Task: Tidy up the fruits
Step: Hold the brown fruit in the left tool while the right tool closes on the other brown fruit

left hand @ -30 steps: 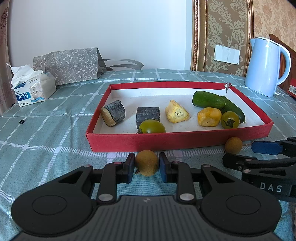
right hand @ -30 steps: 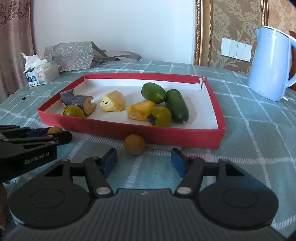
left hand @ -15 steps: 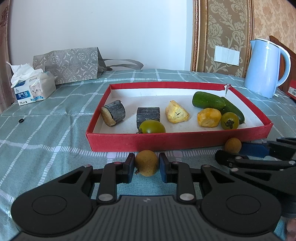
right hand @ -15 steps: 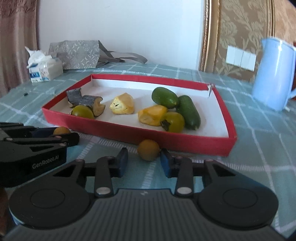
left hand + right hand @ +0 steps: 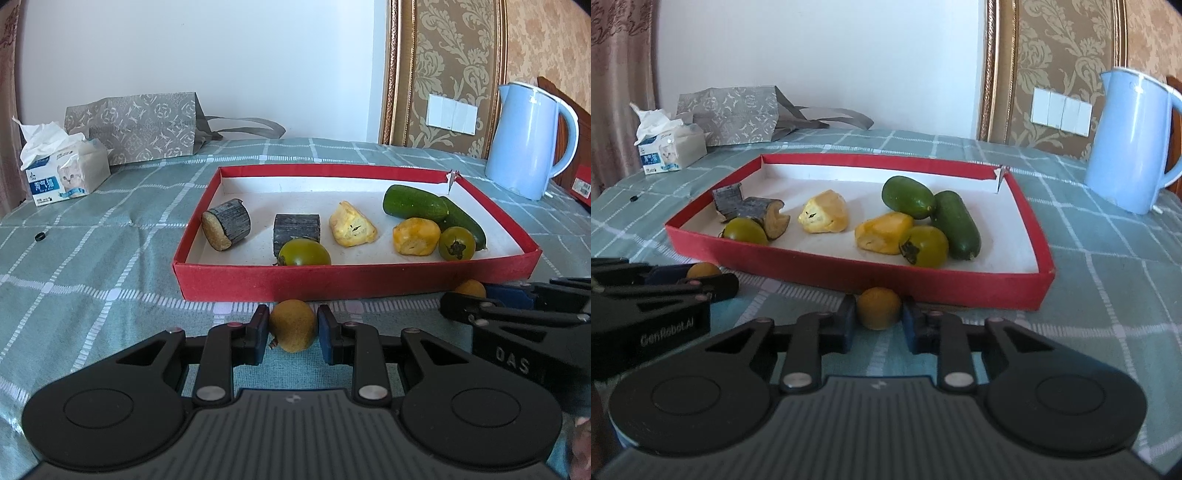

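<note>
Currently both grippers sit low on the table (image 5: 92,266), in front of the red tray (image 5: 354,277). Left gripper (image 5: 292,329): jaws closed against a yellow-brown round fruit (image 5: 293,325) resting on the cloth just before the tray's near wall. Right gripper (image 5: 878,317): jaws closed around a second small yellow fruit (image 5: 878,307), also on the cloth beside the tray wall. Tray holds two cucumbers (image 5: 955,223), two green tomatoes, yellow pieces and dark cut chunks.

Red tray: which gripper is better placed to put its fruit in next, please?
Left, probably: the left gripper holds its brown fruit deep between its fingers; the right gripper's yellow fruit sits at the tips.
</note>
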### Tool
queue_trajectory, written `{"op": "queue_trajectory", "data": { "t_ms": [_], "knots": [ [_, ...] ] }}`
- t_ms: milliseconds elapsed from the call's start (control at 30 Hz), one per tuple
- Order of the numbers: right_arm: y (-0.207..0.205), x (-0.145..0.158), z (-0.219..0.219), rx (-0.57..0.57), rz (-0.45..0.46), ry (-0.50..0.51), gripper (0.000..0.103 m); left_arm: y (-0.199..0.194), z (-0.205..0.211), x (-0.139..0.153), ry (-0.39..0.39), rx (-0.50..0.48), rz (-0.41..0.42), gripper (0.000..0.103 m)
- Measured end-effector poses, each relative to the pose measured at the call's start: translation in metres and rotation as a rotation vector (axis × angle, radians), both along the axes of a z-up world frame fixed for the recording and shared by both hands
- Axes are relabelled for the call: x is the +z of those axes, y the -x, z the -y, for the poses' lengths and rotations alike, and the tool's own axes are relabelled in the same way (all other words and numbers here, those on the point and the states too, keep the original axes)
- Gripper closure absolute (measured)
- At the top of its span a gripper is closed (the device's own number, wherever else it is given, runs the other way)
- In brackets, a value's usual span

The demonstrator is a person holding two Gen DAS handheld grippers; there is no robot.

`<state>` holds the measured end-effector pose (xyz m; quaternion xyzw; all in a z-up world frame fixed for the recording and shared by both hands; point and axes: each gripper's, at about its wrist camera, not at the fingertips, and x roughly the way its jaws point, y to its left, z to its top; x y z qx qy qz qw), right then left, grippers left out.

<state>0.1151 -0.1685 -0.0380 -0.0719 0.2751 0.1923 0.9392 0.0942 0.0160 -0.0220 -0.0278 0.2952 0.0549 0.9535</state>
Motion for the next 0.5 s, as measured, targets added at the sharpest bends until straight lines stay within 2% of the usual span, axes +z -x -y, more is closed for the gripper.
{"op": "queue_trajectory", "data": {
  "t_ms": [167,400,500],
  "knots": [
    [0.016,0.008,0.011,0.014,0.048,0.002,0.078,0.002,-0.002,0.001,0.015,-0.012,0.014,0.076],
    [0.021,0.012,0.041,0.000,0.075,-0.019,0.078,0.010,0.003,0.006,0.004,-0.055,0.071,0.076],
    [0.020,0.013,0.054,-0.005,0.066,-0.058,0.078,0.013,0.004,0.008,0.006,-0.072,0.099,0.078]
  ]
}}
